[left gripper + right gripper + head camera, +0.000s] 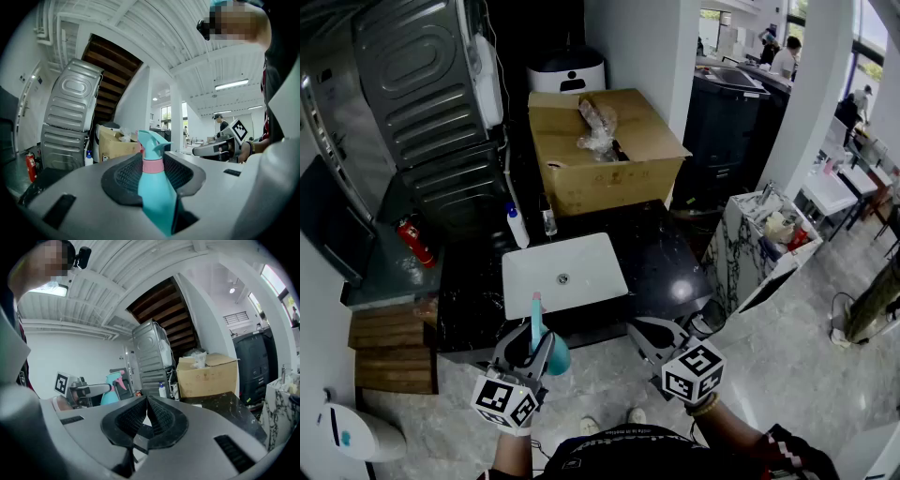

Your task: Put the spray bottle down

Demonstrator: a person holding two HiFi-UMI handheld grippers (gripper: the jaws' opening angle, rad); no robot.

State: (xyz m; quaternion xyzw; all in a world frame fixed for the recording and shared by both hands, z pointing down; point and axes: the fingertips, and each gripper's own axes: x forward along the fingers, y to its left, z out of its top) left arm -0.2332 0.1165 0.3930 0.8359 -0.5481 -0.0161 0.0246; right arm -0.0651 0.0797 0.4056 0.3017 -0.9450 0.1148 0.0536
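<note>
Spray bottle (535,323) stands upright, clamped in the left gripper (532,345), just short of the black counter (666,262); the right gripper (639,333) alongside is pinched closed, empty.

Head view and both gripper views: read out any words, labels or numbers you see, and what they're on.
None can be read.
Cardboard box: faint front print, too blurred.
White bottle: too small to tell.
Person's collar: print too small.
Cubes on left gripper and right gripper: square patterns, no words.
Spray bottle: no label shows.
</note>
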